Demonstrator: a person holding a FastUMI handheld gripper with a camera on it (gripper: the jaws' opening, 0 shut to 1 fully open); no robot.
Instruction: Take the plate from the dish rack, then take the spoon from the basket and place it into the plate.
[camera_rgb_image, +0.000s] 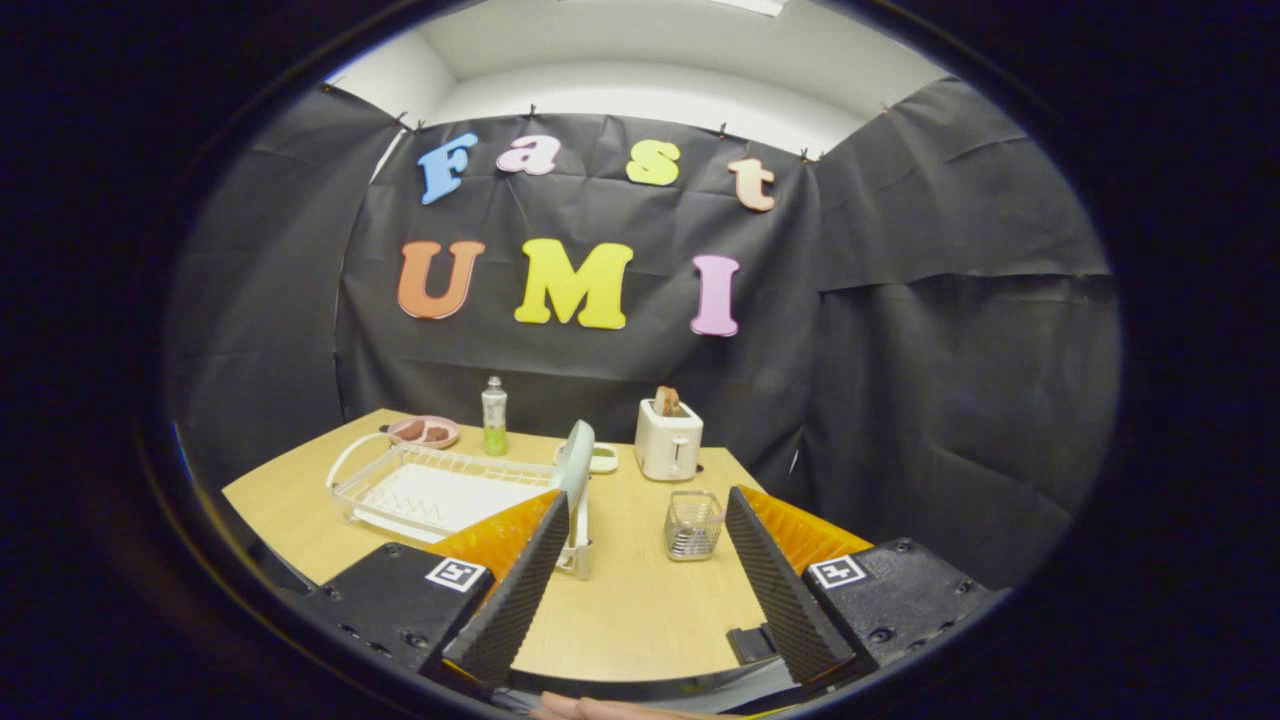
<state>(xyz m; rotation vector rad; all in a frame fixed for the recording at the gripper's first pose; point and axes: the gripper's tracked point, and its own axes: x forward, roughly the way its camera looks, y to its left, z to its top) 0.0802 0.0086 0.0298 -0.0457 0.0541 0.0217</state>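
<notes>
A white wire dish rack (440, 490) lies on the wooden table (640, 610), left of and beyond my fingers. A pale green plate (575, 462) stands on edge at the rack's right end, just past my left fingertip. A small wire mesh basket (693, 525) stands between my fingers and a little ahead of them; something metallic lies low inside it, too small to tell apart. My gripper (645, 500) is open above the table with nothing between its fingers.
A white toaster (669, 440) with a slice of bread stands behind the basket. A green bottle (494, 417) and a pink plate of food (424, 431) sit at the table's far side beyond the rack. A small pale dish (603, 458) lies behind the green plate.
</notes>
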